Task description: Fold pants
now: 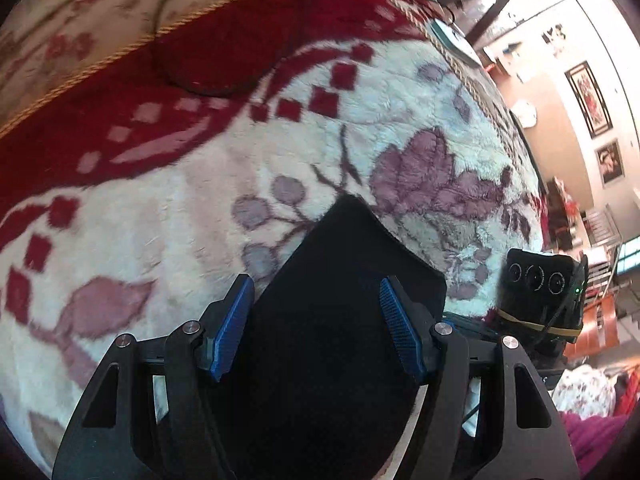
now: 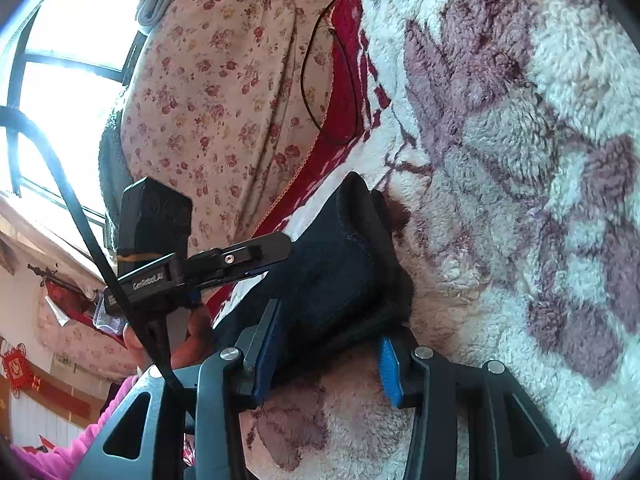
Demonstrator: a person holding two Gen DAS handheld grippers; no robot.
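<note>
Left wrist view: left gripper (image 1: 316, 334) nearest, jaws spread wide, blue pads (image 1: 232, 334) on either side of the dark pants (image 1: 340, 320), fabric running between the pads but not visibly pinched; cannot tell if either pad touches the cloth. Pants lie on the fleece blanket (image 1: 168, 208), white with purple flowers and a red border, on the bed. A corner of the pants points away toward the purple flower print. To the right, just beside the pants, the other gripper's black camera block (image 1: 540, 296) with round lenses and a green light. Farther off, red blanket band with gold cord edging (image 1: 80, 70), then floral sheet (image 1: 80, 8) at far left. Far right: wall with framed pictures (image 1: 588, 98).

Right wrist view: right gripper (image 2: 326, 354) near, jaws spread, left pad against the folded edge of the pants (image 2: 336, 268), right pad clear of it over blanket (image 2: 500, 160). Pants look stacked in layers here. Left of them the left gripper (image 2: 224, 264) seen side-on, held by a hand (image 2: 188, 340) in a pink sleeve. Beyond: floral pillow (image 2: 224, 92), window (image 2: 68, 60) far left.
</note>
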